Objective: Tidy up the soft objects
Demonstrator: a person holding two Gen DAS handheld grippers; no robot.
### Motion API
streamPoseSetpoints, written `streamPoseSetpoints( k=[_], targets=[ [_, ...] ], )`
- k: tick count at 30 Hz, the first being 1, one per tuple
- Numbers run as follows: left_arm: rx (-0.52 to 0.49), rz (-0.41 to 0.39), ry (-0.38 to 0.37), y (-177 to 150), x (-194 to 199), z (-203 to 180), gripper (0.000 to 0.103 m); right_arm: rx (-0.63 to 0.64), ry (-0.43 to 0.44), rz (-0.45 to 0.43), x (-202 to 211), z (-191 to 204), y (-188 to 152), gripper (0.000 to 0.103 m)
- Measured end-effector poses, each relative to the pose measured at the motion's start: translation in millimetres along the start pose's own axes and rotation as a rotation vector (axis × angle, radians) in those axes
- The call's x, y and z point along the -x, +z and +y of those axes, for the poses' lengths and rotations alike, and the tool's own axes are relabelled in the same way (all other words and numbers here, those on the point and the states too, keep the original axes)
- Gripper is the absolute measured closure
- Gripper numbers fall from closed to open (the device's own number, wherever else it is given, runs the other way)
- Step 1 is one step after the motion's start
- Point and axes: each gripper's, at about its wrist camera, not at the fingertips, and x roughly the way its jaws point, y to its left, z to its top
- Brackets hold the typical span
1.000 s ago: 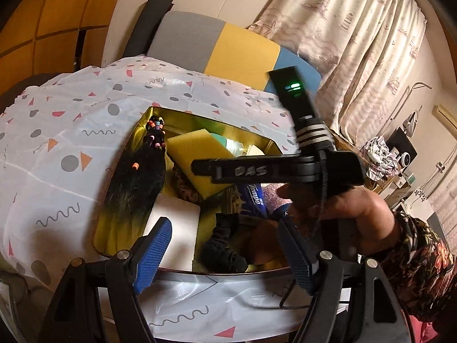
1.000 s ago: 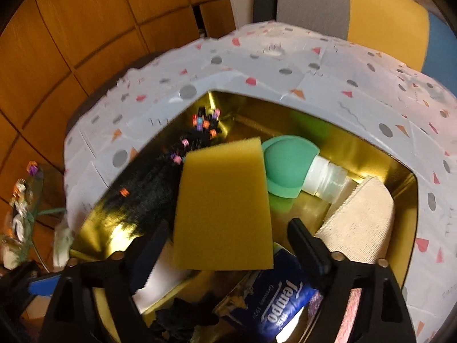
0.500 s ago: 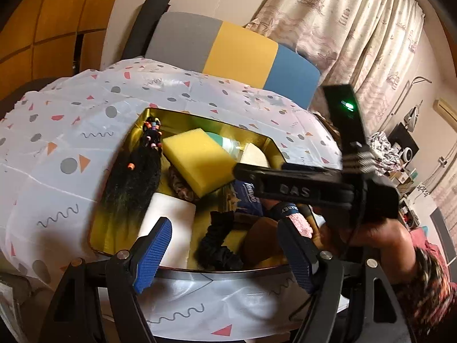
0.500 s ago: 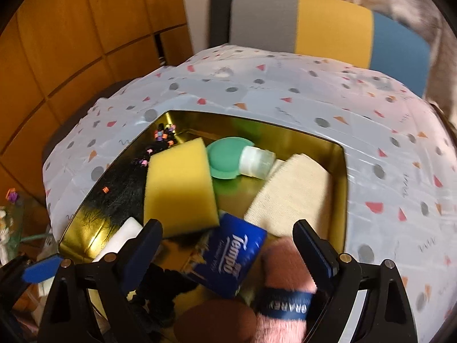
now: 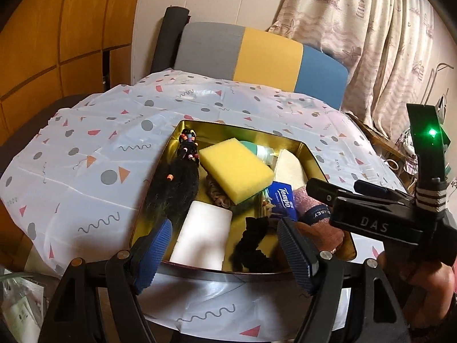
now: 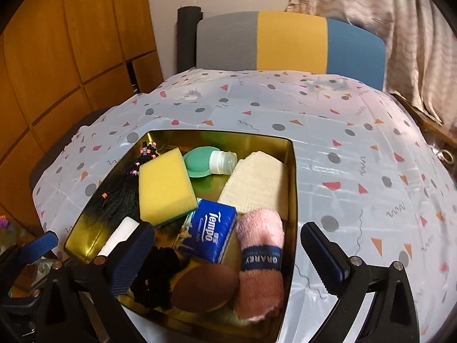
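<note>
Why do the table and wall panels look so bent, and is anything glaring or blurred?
Left wrist view: the fisheye lens bows the tablecloth and the wooden panels; black corners frame the picture; a green light flares on the other gripper's handle. Right wrist view: the same bulge; the gold tin mirrors the green bottle; the curtain looks dim and soft.

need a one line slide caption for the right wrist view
Open right gripper above a gold tin packed with a yellow sponge, tissue pack and rolled pink towel.
</note>
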Motion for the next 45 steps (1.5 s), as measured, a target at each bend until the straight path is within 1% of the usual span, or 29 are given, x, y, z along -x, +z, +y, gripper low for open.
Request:
streamPoseSetpoints(
  k=[3,6,9,12,18,24,27,30,33,38,45],
  targets=[
    [-0.004,0.001,0.021,0,2,-2,0.026,-0.017,-0.014,-0.004,6,-2,-3,0.000],
    [-0.008,-0.012,0.041,0,7,-3,0.026,-0.056,-0.032,-0.032,15,-7,-7,0.000],
    [-0.006,-0.042,0.098,2,14,-3,0.026,-0.080,-0.053,-0.052,24,-9,-11,0.000],
    [-0.023,-0.049,0.129,2,16,-6,0.026,-0.063,-0.076,-0.071,33,-4,-15,0.000],
    [-0.032,-0.053,0.141,3,19,-9,0.026,-0.021,-0.185,-0.099,47,10,-23,0.000],
    [-0.024,-0.079,0.171,6,25,-8,0.026,-0.093,-0.222,-0.115,60,1,-29,0.000],
    [-0.021,-0.078,0.184,7,25,-9,0.026,-0.119,-0.228,-0.100,62,0,-29,0.000],
    [-0.025,-0.066,0.209,7,24,-10,0.026,-0.103,-0.211,-0.093,64,3,-30,0.000],
    [-0.029,-0.062,0.221,7,24,-11,0.026,-0.086,-0.219,-0.089,64,5,-31,0.000],
    [-0.031,-0.042,0.210,7,22,-11,0.026,-0.099,-0.220,-0.071,62,1,-32,0.000],
    [-0.026,-0.034,0.223,6,21,-9,0.026,-0.096,-0.222,-0.066,61,1,-33,0.000]
  ],
)
